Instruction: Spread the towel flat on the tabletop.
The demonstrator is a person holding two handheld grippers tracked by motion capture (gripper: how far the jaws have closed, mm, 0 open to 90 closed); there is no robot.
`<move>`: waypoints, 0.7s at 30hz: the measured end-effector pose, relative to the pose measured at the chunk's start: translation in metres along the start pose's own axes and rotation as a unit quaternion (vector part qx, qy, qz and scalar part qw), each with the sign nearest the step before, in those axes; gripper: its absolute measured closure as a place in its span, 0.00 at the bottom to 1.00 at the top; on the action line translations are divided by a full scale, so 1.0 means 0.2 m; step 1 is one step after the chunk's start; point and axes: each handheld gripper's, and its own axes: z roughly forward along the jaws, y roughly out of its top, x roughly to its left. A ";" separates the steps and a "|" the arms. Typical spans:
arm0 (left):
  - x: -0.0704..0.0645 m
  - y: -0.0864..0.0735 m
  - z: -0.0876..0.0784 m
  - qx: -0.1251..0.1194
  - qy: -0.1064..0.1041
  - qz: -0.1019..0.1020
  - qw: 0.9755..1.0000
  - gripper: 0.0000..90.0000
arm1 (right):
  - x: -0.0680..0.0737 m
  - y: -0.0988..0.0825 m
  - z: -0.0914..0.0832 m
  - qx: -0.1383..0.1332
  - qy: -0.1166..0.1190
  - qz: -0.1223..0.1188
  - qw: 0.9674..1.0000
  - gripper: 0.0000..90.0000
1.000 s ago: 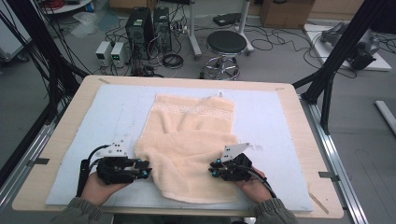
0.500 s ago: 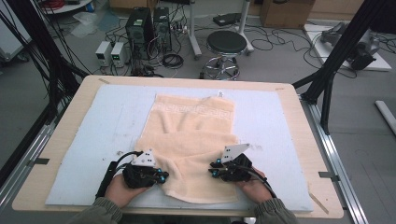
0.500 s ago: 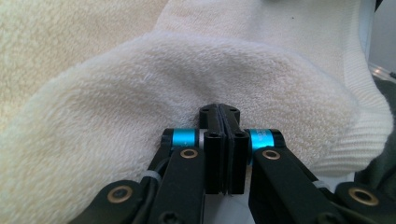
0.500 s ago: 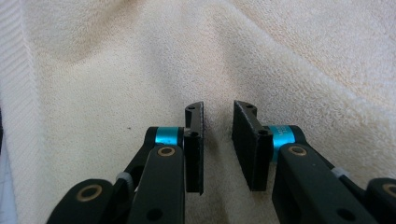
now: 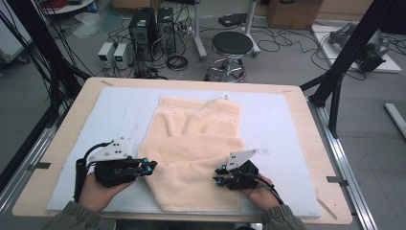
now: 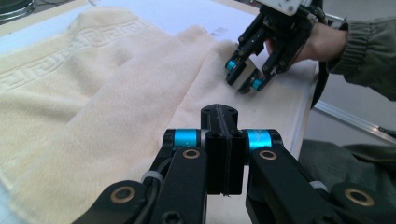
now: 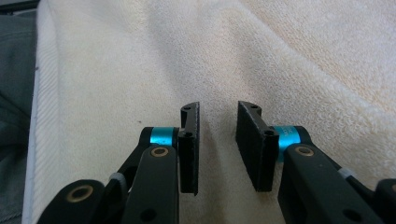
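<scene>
A cream towel (image 5: 196, 129) lies on the pale blue mat (image 5: 122, 108), with a fold ridge across its middle. My left gripper (image 5: 152, 166) is at the towel's near left edge, lifted a little; in the left gripper view (image 6: 219, 112) its jaws stand pressed together over the towel (image 6: 93, 93), and I see no cloth between them. My right gripper (image 5: 218, 175) rests on the towel's near right part. Its jaws (image 7: 218, 109) have just been opening and stand apart over the terry cloth (image 7: 280, 56), gripping nothing. The right gripper (image 6: 243, 74) also shows across the towel from the left one.
The mat covers a wooden table (image 5: 306, 110) with bare wood at the rims. On the floor beyond stand a black stool (image 5: 232, 45), computer cases (image 5: 148, 26), cables and black frame posts (image 5: 335, 72).
My left gripper has moved right to the towel's edge, risen and shut. The towel's near half has shifted into a fold. The right hand stayed put; its jaws parted slightly.
</scene>
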 end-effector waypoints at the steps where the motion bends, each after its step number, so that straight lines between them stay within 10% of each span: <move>1: 0.00 0.00 0.00 0.000 0.000 0.000 1.000 1.00 | 0.00 0.00 0.00 0.000 0.000 0.000 1.000 0.77; 10: 0.06 -0.32 0.06 0.047 -0.014 -0.023 0.999 0.84 | -0.03 -0.03 -0.02 0.000 0.009 0.001 1.000 0.75; 21: 0.04 -0.39 0.24 0.118 -0.010 0.001 0.993 0.67 | 0.01 -0.03 0.00 0.008 0.003 -0.018 1.000 0.74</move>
